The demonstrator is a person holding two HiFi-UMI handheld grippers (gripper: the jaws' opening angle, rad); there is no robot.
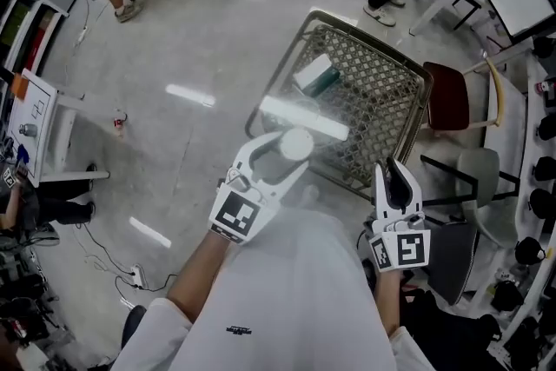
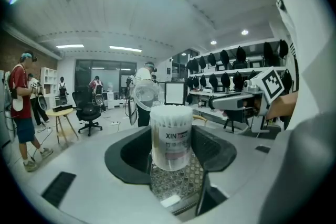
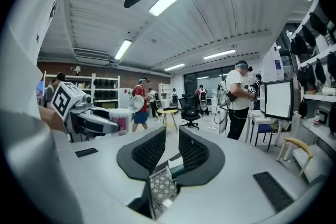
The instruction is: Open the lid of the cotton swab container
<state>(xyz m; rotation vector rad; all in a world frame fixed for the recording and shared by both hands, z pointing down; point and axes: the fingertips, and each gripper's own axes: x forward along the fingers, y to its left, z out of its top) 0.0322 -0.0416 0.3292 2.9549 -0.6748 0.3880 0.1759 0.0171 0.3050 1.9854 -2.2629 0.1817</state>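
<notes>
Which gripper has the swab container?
The left gripper: its jaws clamp the container upright by its sides. The right gripper has its jaws slightly apart with nothing between them.

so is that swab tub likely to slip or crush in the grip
Probably light: the tub looks like clear plastic packed with swabs. Its smooth round wall may slip or twist between the left fingers. A hard squeeze could dent it, since such walls tend to flex.

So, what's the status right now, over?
Left gripper clamped on cotton swab container. Lid already flipped open. Right gripper empty, fingers slightly apart. Nothing blocking.
</notes>
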